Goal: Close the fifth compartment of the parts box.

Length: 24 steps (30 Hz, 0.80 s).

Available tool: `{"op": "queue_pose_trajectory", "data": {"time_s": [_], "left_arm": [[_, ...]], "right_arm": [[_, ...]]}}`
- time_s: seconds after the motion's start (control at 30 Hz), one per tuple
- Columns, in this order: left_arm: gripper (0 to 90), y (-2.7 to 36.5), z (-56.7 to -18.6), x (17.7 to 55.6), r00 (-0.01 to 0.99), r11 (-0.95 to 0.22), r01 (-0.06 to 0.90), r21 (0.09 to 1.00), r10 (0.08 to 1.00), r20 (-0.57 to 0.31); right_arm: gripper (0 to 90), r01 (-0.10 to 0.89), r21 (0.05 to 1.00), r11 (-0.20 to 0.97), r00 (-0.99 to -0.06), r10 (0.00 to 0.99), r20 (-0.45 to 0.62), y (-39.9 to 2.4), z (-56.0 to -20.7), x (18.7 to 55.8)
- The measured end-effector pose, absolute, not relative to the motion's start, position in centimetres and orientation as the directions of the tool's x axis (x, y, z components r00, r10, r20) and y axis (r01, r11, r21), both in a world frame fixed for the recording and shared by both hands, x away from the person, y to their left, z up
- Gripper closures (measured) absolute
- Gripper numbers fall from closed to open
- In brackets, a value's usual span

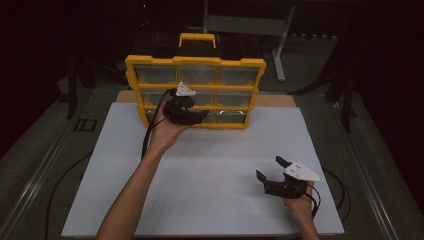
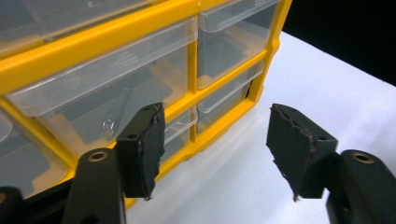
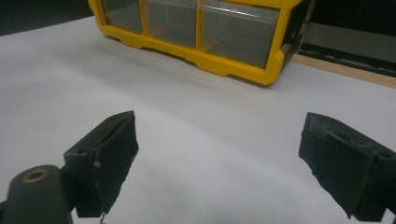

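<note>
The drawer cabinet (image 1: 195,90) stands upright at the far edge of the tabletop (image 1: 200,170), all drawers apparently pushed in. Left tongs (image 2: 212,140), wide and empty, sit just before its lower drawers; right tongs (image 3: 219,158), wide and empty, rest well apart, nearer the person. No drawer is gripped yet.
</note>
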<state>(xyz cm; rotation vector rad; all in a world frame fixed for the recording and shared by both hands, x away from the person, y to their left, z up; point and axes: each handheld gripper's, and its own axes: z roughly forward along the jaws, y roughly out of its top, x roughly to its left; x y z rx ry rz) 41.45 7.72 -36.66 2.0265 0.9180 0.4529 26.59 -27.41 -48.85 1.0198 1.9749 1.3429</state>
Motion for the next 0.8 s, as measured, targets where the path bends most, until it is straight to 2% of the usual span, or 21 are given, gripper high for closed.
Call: {"op": "queue_pose_trajectory", "data": {"time_s": [0.8], "left_arm": [[19.9, 10.8, -37.5, 37.9, 0.688, -0.379, 0.430, 0.819, 0.725, -0.026]], "right_arm": [[11.2, 0.288, 0.933, 0.217, -0.569, 0.822, -0.016, -27.2, -48.9, 26.6]]}}
